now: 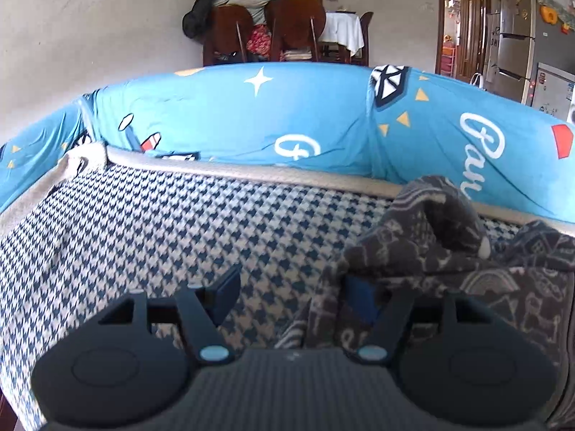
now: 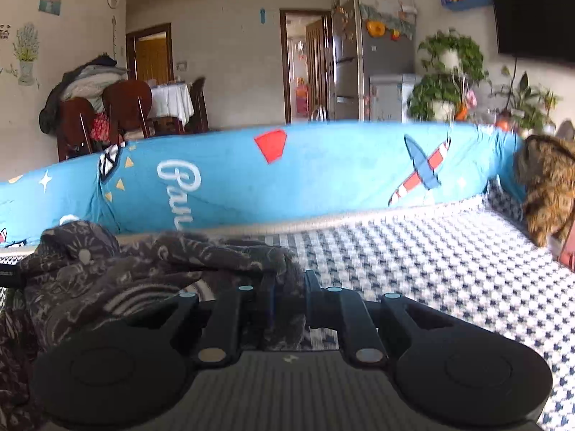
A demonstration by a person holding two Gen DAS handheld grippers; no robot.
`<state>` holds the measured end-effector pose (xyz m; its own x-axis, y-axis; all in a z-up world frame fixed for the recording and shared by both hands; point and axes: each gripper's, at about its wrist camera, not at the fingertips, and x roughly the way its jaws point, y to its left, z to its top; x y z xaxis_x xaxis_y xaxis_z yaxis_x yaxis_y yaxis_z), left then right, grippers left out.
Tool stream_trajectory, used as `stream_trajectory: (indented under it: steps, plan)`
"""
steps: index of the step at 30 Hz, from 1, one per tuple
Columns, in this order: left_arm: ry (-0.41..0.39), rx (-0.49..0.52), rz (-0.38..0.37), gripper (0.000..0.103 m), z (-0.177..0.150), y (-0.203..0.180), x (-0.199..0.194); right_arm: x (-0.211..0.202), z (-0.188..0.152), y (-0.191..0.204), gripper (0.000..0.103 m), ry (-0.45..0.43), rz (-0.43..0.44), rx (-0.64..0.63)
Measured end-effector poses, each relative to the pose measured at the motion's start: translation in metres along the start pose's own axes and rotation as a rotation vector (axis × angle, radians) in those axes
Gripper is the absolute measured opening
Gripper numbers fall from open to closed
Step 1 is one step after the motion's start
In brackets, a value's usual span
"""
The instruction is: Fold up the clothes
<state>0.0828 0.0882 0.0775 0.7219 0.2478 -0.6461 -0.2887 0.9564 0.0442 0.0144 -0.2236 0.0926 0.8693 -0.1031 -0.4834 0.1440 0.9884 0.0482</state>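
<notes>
Your right gripper (image 2: 287, 287) pinches a fold of the dark patterned garment (image 2: 118, 273), bunched on the houndstooth sofa seat (image 1: 179, 222); your left gripper (image 1: 291, 287) gapes empty beside its edge, likely seeking a corner.

Both my wrist cameras sit low over the checked sofa seat (image 1: 151, 222), facing the blue backrest (image 2: 323, 176); both see it and the dark garment (image 1: 431, 251).

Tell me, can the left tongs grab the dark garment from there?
Probably yes. The left tongs are open, and the garment already lies against the right-hand finger, with nothing in between.
</notes>
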Motion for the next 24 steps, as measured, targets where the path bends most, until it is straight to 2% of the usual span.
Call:
stream_trajectory:
  steps: [6, 15, 24]
  plan:
    - [0.054, -0.008, 0.009, 0.07, -0.032, 0.015, -0.007, 0.0, -0.024, -0.009, 0.013, 0.12, 0.021, 0.017]
    - [0.101, 0.014, -0.006, 0.074, -0.071, 0.021, -0.019, -0.019, -0.055, -0.015, 0.014, 0.181, 0.016, 0.052]
    - [0.14, 0.038, -0.047, 0.074, -0.098, 0.025, -0.031, -0.04, -0.077, -0.019, 0.014, 0.191, 0.0, 0.082]
